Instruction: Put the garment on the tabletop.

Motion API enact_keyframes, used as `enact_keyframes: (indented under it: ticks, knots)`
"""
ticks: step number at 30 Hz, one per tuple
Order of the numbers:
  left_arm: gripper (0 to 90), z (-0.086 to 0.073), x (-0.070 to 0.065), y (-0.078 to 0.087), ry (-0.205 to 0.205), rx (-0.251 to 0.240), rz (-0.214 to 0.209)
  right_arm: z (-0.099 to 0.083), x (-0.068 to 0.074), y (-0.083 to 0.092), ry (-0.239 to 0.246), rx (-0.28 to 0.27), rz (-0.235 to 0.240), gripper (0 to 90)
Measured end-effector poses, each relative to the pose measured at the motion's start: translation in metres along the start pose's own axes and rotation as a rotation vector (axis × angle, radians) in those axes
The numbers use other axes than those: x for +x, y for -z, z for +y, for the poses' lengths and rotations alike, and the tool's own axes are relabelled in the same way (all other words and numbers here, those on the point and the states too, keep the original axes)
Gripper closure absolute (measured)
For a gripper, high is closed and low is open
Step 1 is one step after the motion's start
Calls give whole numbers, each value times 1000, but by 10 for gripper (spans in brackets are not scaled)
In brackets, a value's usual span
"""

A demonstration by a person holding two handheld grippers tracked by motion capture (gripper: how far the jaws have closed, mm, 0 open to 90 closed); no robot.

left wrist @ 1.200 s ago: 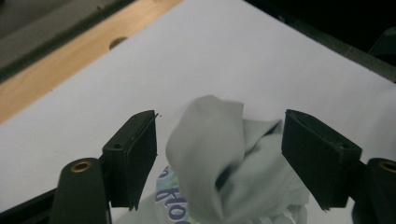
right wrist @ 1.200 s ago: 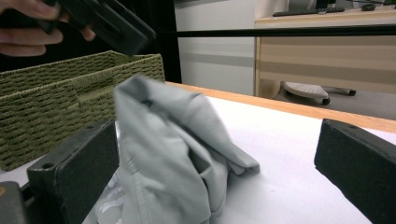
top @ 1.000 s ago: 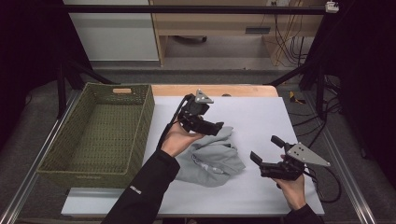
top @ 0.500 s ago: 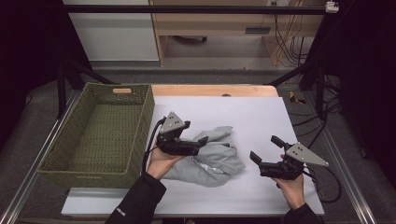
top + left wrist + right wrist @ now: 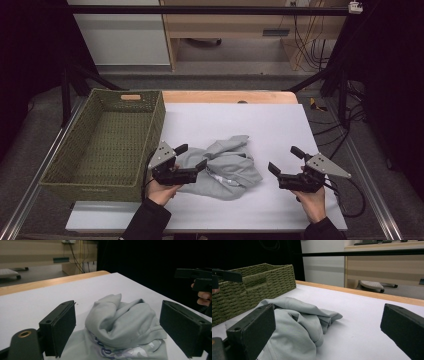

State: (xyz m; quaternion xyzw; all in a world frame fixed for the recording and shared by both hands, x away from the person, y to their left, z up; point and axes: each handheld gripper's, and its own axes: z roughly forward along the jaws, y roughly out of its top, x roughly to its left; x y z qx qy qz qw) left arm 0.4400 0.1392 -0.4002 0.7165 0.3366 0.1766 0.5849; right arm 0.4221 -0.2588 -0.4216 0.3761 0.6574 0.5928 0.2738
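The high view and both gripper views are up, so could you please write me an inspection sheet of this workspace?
Surface: white table top with a wooden strip along its far edge.
Job's things: crumpled grey garment lying loose on the table; green woven basket at the table's left, nothing seen inside.
Clutter: nothing seen.
Grippers: left tool open, its jaws have just been opening, standing either side of the garment's near-left edge without pressing it; right tool open, apart from the garment, nothing between its jaws.
Cables: one black cable loops from the right tool; more hang by the far desk.
Surroundings: wooden desk, dark curtains, grey floor.
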Motion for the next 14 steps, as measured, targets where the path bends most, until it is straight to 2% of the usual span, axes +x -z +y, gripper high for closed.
enact_keyframes:
  ticks: [4, 7, 14]
  knots:
    - [115, -6, 3, 8, 0, -27, 9, -1, 0, 0, 2, 3, 2, 4]
    - [109, -11, 5, 12, -14, -26, 25, -2, 1, 0, -6, 5, 6, 4]
    - [98, -16, 8, 14, -17, -27, 32, -5, -1, -1, -2, 19, 3, 4]
